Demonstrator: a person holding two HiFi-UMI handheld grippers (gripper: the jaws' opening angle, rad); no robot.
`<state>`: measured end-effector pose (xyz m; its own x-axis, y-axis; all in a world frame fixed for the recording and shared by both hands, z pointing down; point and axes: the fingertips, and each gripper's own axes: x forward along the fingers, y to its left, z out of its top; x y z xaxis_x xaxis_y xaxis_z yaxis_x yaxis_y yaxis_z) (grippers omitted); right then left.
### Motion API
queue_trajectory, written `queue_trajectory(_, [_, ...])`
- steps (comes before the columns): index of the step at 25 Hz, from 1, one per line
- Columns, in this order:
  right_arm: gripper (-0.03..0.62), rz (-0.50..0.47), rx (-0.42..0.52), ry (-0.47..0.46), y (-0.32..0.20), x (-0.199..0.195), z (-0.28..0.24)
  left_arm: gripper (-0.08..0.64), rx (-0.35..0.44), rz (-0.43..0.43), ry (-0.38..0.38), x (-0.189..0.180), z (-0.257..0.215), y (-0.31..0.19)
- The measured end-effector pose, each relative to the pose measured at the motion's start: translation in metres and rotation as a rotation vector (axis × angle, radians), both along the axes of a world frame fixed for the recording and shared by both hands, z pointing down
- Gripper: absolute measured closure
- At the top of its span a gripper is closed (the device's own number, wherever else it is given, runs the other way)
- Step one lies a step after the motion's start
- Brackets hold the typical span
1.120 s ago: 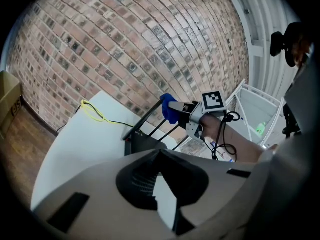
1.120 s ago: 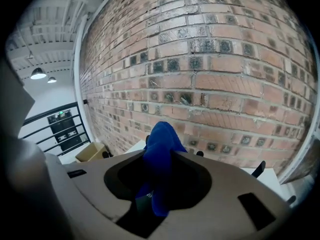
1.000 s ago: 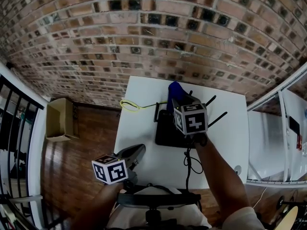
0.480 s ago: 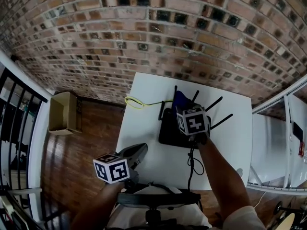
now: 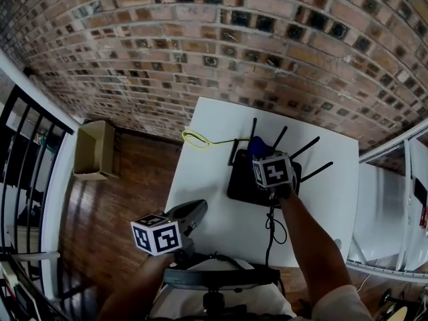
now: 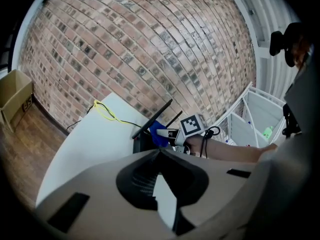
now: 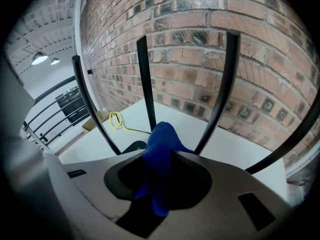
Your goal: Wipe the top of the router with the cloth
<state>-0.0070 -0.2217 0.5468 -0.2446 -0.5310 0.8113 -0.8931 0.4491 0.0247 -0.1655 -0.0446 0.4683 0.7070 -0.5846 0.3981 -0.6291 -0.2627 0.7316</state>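
Observation:
A black router (image 5: 249,182) with several upright antennas (image 7: 145,79) lies on the white table (image 5: 207,179). My right gripper (image 5: 264,158) hangs just over the router's back edge among the antennas, shut on a blue cloth (image 5: 257,145). In the right gripper view the cloth (image 7: 161,144) bulges out between the jaws, with a corner of the router (image 7: 131,147) below it. The left gripper view shows the router (image 6: 141,141), the cloth (image 6: 158,134) and the right hand behind them. My left gripper (image 5: 194,207) stays at the table's near left edge, shut and holding nothing.
A yellow cable loop (image 5: 195,139) lies on the table's far left, and a black cord (image 5: 270,229) runs from the router to the near edge. A brick wall (image 5: 214,52) stands behind the table. A cardboard box (image 5: 93,151) sits on the wooden floor at left.
My right gripper has come down with the blue cloth toward the router's top, tilting further downward. The left gripper has hardly moved.

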Motion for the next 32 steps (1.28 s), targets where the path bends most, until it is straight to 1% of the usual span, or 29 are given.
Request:
queue_trajectory(3, [0.460,0.005,-0.034,0.029,0.004,0.009,0.015,0.537,-0.002,-0.005,-0.005,-0.001,0.001,0.002])
queue_trajectory(5, [0.460,0.001,-0.039,0.028,0.005,0.011,0.019,0.537,-0.003,-0.009,-0.009,-0.001,0.002,0.003])
queue_trajectory(8, [0.460,-0.017,-0.041,0.037,0.007,0.012,0.015,0.537,-0.003,-0.011,-0.011,0.000,0.001,0.003])
queue_trajectory(11, [0.460,-0.051,-0.020,0.033,0.012,0.013,0.004,0.537,-0.001,-0.007,-0.006,0.004,-0.002,0.003])
queue_trajectory(13, [0.460,-0.093,0.001,0.010,0.018,0.012,-0.007,0.537,0.002,-0.001,-0.005,0.008,-0.003,0.003])
queue_trajectory(18, [0.460,-0.245,0.069,-0.099,0.031,-0.003,-0.051,0.537,0.000,0.012,-0.003,0.017,-0.003,0.006])
queue_trajectory(22, [0.460,-0.336,0.105,-0.165,0.037,-0.014,-0.081,0.537,0.007,0.023,-0.001,0.026,-0.005,0.008])
queue_trajectory(25, [0.460,-0.404,0.128,-0.176,0.040,-0.023,-0.092,0.537,0.012,0.024,-0.001,0.032,-0.007,0.010])
queue_trajectory(28, [0.460,-0.444,0.155,-0.168,0.037,-0.029,-0.098,0.537,0.016,0.019,-0.002,0.034,-0.008,0.013])
queue_trajectory(32, [0.460,-0.501,0.214,-0.156,0.028,-0.036,-0.111,0.537,0.013,0.001,-0.004,0.033,-0.008,0.018])
